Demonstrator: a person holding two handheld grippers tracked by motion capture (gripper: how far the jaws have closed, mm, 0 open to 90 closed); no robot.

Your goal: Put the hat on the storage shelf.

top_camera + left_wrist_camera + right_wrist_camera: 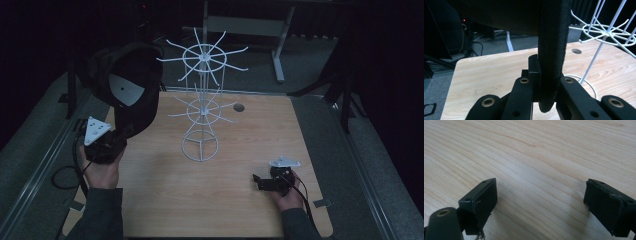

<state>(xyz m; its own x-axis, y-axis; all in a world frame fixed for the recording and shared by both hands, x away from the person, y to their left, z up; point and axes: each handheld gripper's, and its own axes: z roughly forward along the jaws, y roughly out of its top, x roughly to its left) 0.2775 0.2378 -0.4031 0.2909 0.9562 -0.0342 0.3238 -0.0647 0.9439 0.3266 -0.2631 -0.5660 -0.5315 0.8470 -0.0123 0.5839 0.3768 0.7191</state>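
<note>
the left gripper (112, 142) is raised at the table's (165, 200) left side with its jaws clamped on the edge of a black cap (125, 82), probably the brim, though the dim light makes that hard to confirm. the cap hangs above the gripper, just left of the white wire rack (202, 107), whose radiating prongs look meant for hanging such things; gripping it by the rim leaves the crown free to settle over a prong. the right gripper (265, 182) rests low near the table's right front, jaws spread wide over bare wood, holding nothing and well clear of the rack.
</note>
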